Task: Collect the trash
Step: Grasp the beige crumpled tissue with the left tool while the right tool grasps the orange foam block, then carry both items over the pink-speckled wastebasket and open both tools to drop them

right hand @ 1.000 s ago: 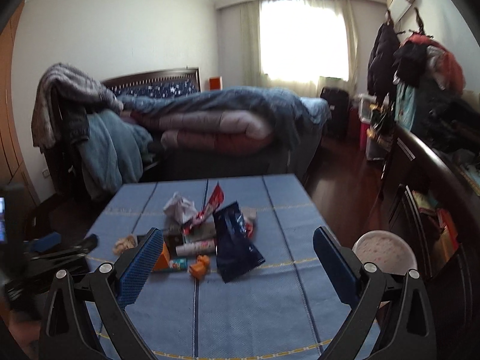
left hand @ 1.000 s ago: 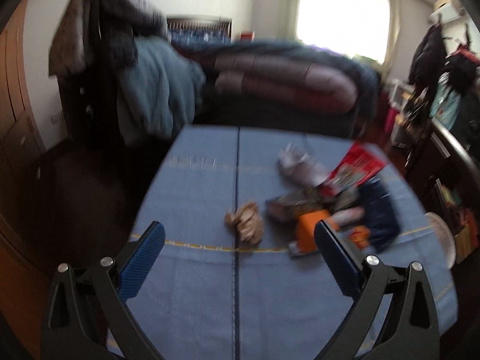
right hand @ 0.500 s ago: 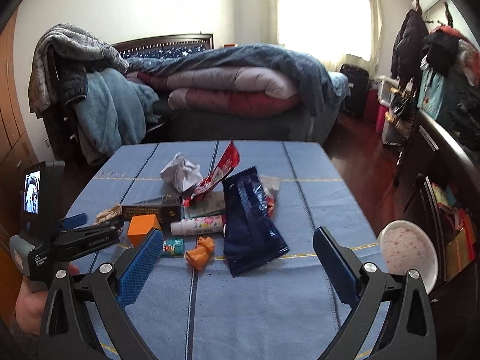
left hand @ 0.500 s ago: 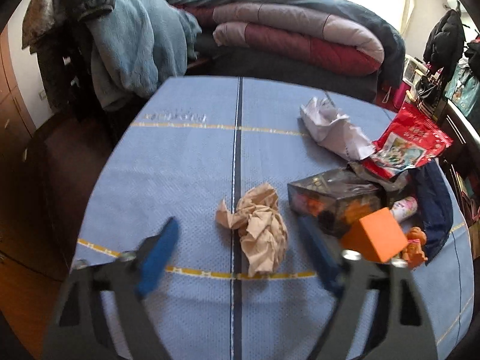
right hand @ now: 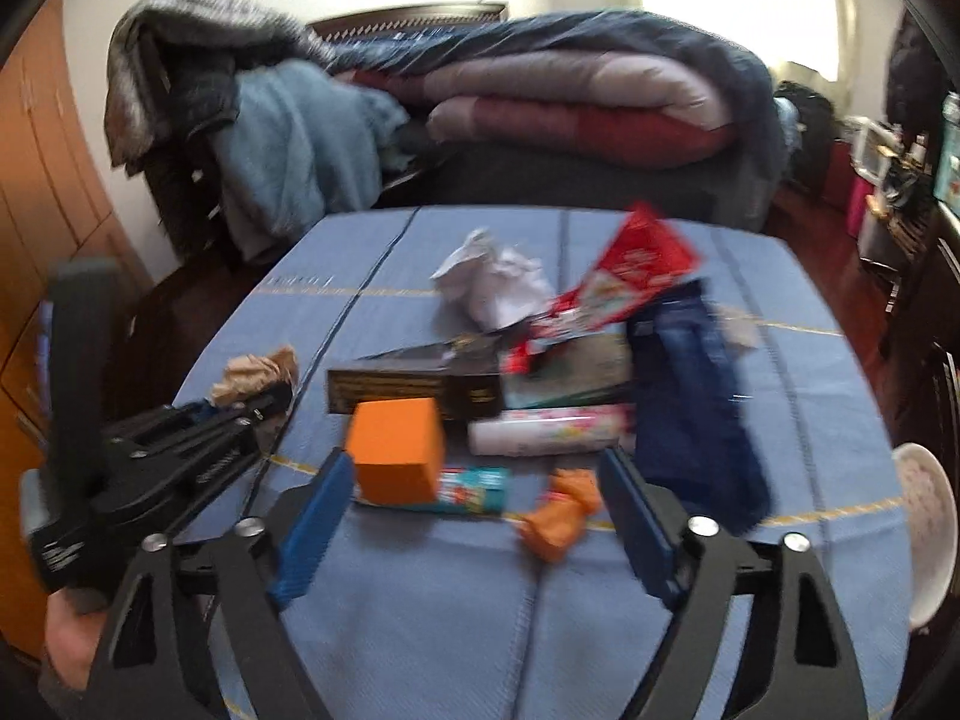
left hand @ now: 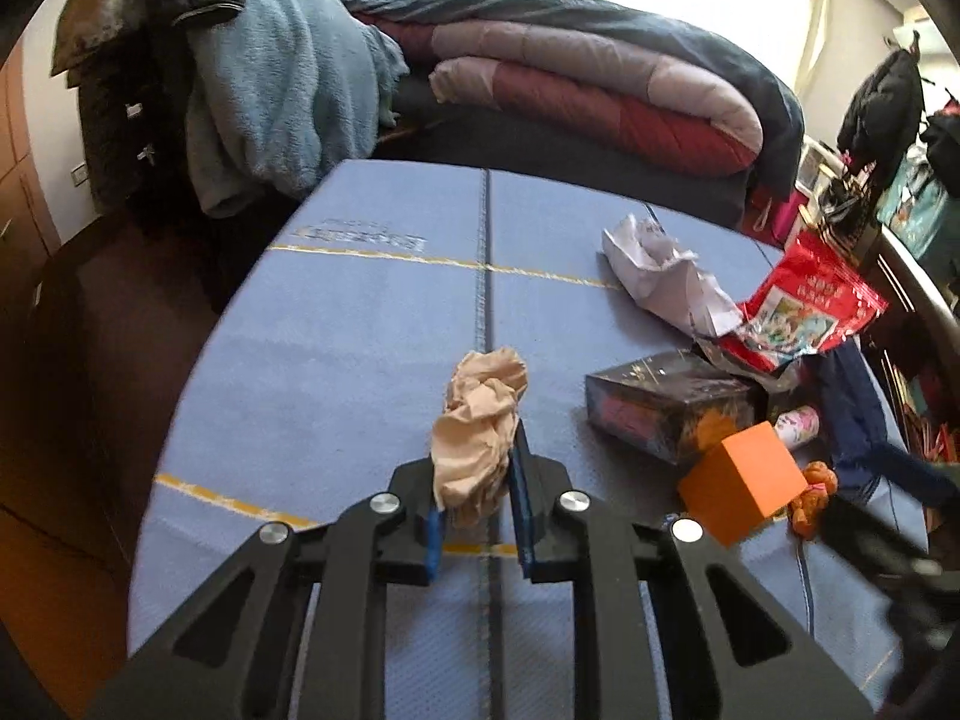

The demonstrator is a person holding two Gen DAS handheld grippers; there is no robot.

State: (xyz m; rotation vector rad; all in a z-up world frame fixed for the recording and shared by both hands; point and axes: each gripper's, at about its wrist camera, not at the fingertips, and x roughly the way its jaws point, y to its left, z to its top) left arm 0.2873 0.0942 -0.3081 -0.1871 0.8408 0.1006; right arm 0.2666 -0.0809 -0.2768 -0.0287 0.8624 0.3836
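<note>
My left gripper (left hand: pixel 477 498) is shut on a crumpled brown paper ball (left hand: pixel 480 426) on the blue table (left hand: pixel 360 330); it also shows in the right wrist view (right hand: pixel 252 408) at the left, with the paper ball (right hand: pixel 255 372) in it. My right gripper (right hand: pixel 474 510) is open and empty, low over the table in front of an orange block (right hand: pixel 396 456), a teal wrapper (right hand: pixel 471 483) and an orange wrapper (right hand: pixel 561 516). A crumpled white paper (left hand: pixel 660 276), a red snack bag (left hand: pixel 804 306) and a dark blue bag (right hand: pixel 690 390) lie further back.
A dark box (left hand: pixel 666 408) and a white-pink tube (right hand: pixel 552 432) lie among the trash. A white bin (right hand: pixel 924 528) stands off the table's right edge. A bed with quilts (left hand: pixel 600 78) and a chair with clothes (left hand: pixel 270 90) stand behind the table.
My left gripper dropped onto the brown paper ball and closed on it. My right gripper moved forward and down toward the orange block and wrappers, still open.
</note>
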